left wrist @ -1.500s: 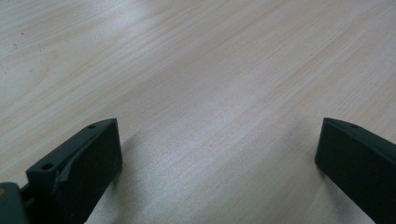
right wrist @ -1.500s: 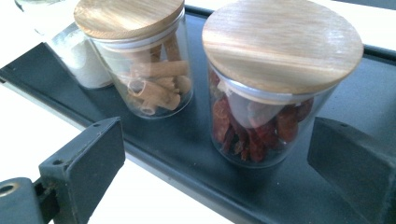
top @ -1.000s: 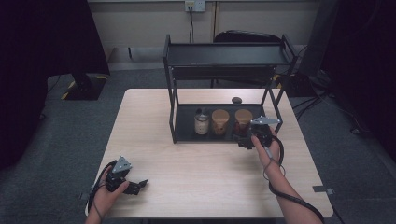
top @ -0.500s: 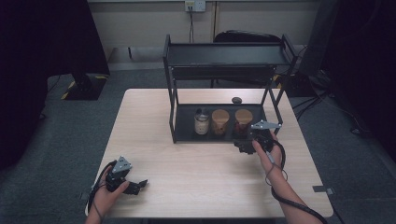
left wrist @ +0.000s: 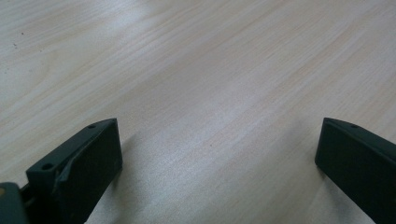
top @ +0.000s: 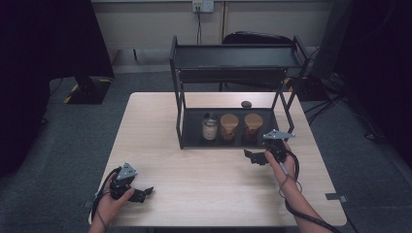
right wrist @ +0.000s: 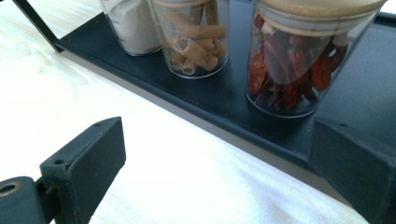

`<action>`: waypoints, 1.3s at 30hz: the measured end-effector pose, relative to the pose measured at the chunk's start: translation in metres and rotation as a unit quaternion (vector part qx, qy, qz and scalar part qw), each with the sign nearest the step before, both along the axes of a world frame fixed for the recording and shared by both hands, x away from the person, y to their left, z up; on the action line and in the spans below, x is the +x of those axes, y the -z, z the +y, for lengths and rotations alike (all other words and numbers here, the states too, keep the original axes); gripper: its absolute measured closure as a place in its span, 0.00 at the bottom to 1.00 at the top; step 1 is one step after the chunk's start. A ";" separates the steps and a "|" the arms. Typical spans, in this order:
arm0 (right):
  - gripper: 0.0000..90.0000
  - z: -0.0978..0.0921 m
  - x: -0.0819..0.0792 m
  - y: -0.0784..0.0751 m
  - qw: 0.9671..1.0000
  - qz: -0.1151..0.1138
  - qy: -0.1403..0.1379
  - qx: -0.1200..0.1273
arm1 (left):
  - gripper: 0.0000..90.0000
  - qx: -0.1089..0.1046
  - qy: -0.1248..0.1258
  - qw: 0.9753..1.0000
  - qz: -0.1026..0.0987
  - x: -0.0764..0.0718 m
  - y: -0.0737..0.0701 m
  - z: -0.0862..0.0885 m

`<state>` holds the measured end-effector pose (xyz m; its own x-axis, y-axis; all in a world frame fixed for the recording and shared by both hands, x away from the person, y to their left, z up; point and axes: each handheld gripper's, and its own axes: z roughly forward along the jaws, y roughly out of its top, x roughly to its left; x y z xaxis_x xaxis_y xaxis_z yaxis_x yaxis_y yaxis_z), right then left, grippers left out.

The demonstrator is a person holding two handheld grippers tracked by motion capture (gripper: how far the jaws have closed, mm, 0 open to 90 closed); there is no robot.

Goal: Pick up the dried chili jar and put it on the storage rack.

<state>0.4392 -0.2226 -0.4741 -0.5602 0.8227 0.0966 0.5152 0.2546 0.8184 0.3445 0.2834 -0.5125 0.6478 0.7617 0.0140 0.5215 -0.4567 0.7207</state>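
Jaws of the right gripper (top: 254, 157) stand wide apart and hold nothing; in the right gripper view they frame bare table (top: 160, 126) and the near edge of the rack's lower tray (right wrist: 219, 100). This gripper sits just near of the black two-tier rack (top: 233, 57), at its right end, without touching it. Closest ahead of it is the jar of dried red chillies (right wrist: 303, 56), standing upright at the right end of the tray. To its left stands the jar of tube pasta (right wrist: 196, 37), then the jar of white powder (right wrist: 133, 23), all three in one row on the tray. Both right-hand jars carry cork-coloured lids.

Jaws of the left gripper (top: 143, 193) are likewise spread wide and empty, resting low over bare wood at the near left corner of the table, well apart from the rack. A small dark object (top: 246, 104) lies on the table beyond the tray.
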 end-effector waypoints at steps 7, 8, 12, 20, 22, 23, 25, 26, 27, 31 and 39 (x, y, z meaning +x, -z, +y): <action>0.04 -0.001 -0.005 0.003 1.000 0.002 -0.005 0.000 | 0.00 0.000 0.000 1.000 0.000 0.000 0.000 0.000; 0.04 -0.001 -0.006 0.004 1.000 0.002 -0.007 0.000 | 0.00 0.000 0.000 1.000 0.000 0.000 0.000 0.000; 0.04 0.000 -0.008 0.005 1.000 0.002 -0.012 -0.001 | 0.00 0.000 0.000 1.000 0.000 0.000 0.000 0.000; 0.04 0.001 -0.013 0.008 1.000 0.004 -0.020 0.002 | 0.00 0.000 0.000 1.000 0.000 0.000 0.000 0.000; 0.04 0.000 -0.014 0.008 1.000 0.005 -0.022 0.003 | 0.00 0.000 0.000 1.000 0.000 0.000 0.000 0.000; 0.04 0.000 -0.015 0.008 1.000 0.006 -0.023 0.005 | 0.00 0.000 0.000 1.000 0.000 0.000 0.000 0.000; 0.04 0.000 -0.016 0.009 1.000 0.007 -0.025 0.002 | 0.00 0.000 0.000 1.000 0.000 0.000 0.000 0.000; 0.04 0.000 -0.016 0.010 1.000 0.008 -0.025 0.002 | 0.00 0.000 0.000 1.000 0.000 0.000 0.000 0.000; 0.04 0.000 -0.017 0.010 1.000 0.009 -0.027 0.002 | 0.00 0.000 0.000 1.000 0.000 0.000 0.000 0.000; 0.04 0.000 -0.020 0.013 1.000 0.011 -0.029 0.002 | 0.00 0.000 0.000 1.000 0.000 0.000 0.000 0.000; 0.04 -0.004 -0.023 0.015 0.999 0.010 -0.031 0.001 | 0.00 0.001 0.000 1.000 0.000 0.000 0.000 0.000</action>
